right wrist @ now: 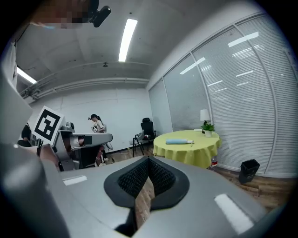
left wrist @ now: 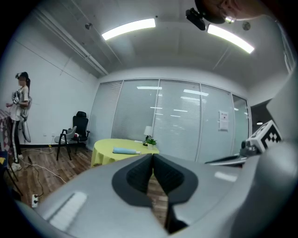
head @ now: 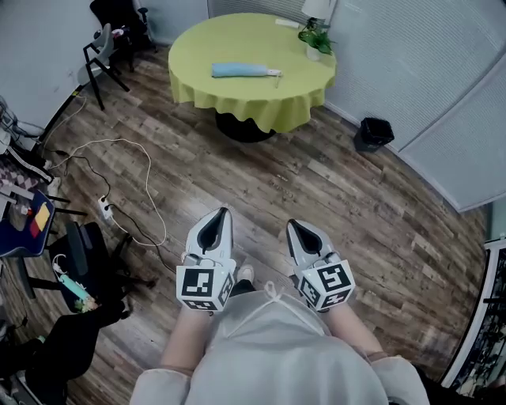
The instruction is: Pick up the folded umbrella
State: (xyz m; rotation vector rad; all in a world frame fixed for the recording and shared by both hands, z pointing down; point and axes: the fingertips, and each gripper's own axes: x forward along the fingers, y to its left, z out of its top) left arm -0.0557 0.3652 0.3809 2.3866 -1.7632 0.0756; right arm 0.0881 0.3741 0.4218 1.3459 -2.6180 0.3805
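Folded umbrella (head: 243, 71) – it is light blue and lies flat on the round yellow-green tabletop (head: 237, 39), close to the middle. Nothing touches it. A small green plant (head: 315, 38) in a white pot stands at the right edge of the tabletop, well apart from the umbrella. A white lamp (head: 317, 8) stands just behind the plant.

Both grippers are well apart from the tabletop, out over the wood floor (head: 332, 182), and both point toward it. The left gripper (head: 220, 217) has its jaws pressed tight together, with nothing held between them. The right gripper (head: 295, 231) is the same – its jaws meet at the tips and hold nothing. The two grippers sit side by side in front of the person, each with its marker cube at the back.

A black bin (head: 373, 133) stands on the floor to the right of the tabletop, by the wall of blinds. A chair (head: 103, 55) stands to the left of the tabletop. A white cable (head: 146, 178) loops across the floor, to the left of the tabletop and on the side nearer the grippers. In the left gripper view, another person (left wrist: 21, 107) stands far to the left of the tabletop, by the white wall.
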